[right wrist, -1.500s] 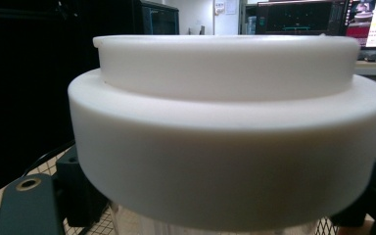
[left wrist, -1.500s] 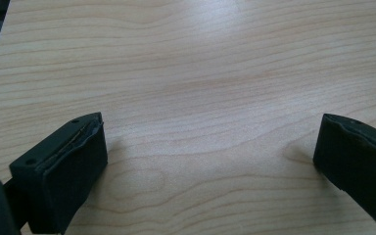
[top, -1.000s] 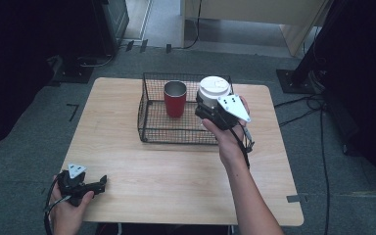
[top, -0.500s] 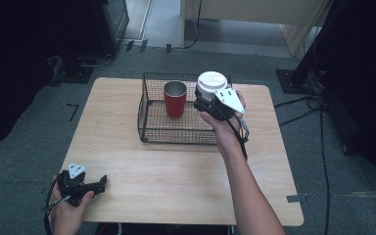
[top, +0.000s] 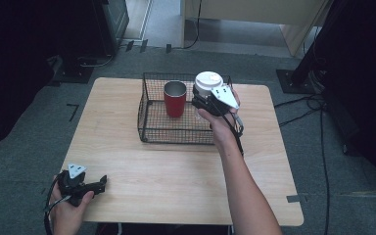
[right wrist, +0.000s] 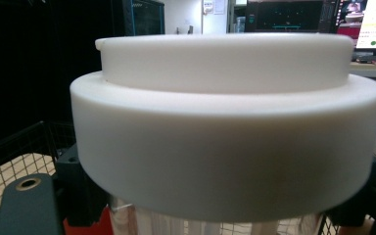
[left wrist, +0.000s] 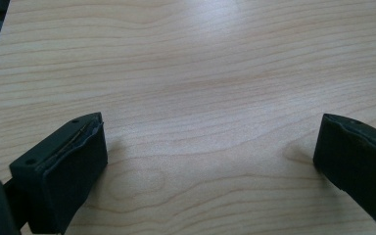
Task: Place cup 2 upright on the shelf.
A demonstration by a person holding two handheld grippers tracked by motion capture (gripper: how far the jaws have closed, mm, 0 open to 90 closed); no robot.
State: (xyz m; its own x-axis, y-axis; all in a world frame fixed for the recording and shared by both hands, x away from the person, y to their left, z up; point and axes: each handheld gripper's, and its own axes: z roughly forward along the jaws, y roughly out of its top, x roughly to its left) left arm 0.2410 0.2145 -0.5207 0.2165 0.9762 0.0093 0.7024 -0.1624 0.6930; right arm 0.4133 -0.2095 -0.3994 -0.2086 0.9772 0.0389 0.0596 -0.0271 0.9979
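While we are looking down from the high view, our right gripper (top: 201, 102) is pinching a white-lidded cup (top: 208, 83) over the wire basket (top: 149, 120), beside the red cup (top: 175, 98); our left gripper (top: 97, 183) is resting at the table's (top: 176, 166) near left corner. Along the left gripper view, its jaws are standing spread over bare wood (left wrist: 200, 73). Along the right gripper view, the white lid (right wrist: 225, 122) is sitting close between our jaws, above the mesh (right wrist: 10, 166).

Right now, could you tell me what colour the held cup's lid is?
White; the lid shows best in the right gripper view.
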